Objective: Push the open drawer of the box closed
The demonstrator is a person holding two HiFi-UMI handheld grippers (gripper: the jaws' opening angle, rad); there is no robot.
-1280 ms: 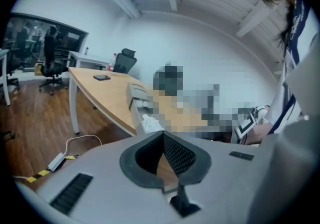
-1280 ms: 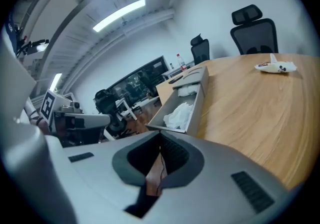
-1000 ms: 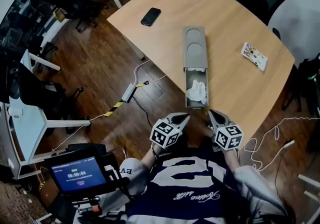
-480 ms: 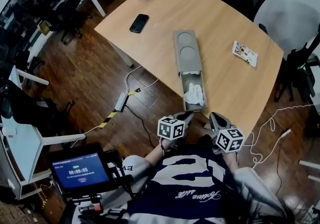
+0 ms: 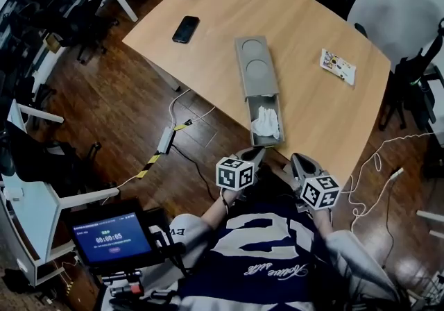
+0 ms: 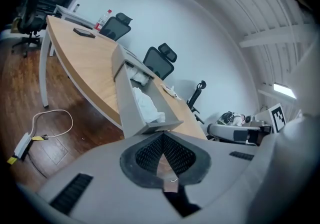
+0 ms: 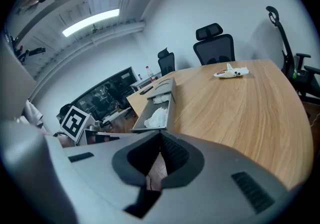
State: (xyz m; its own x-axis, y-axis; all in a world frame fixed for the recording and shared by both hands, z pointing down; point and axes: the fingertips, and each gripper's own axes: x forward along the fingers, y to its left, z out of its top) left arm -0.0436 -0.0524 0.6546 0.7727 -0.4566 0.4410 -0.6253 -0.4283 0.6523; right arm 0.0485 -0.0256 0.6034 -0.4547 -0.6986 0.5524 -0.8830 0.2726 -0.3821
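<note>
Head view: the long grey box (image 5: 254, 60) lies on the smooth wooden table (image 5: 326, 115); its drawer (image 5: 268, 143) sticks out toward the person, with a soft white cloth (image 5: 265, 122) inside; left gripper view: the left gripper (image 6: 162, 136) has its fingers pressed together, empty, near the flat drawer front; a straight push on its middle should work best; right gripper view: the right gripper (image 7: 159, 136) has its fingers together, also empty.

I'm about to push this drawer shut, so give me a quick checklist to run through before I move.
1. Drawer open, front facing the person: ok.
2. Left gripper jaws together, empty: ok.
3. Right gripper jaws together, empty: ok.
4. Left gripper lined up with the drawer front: ok.
5. White cloth low enough to clear the box: cannot tell.
</note>
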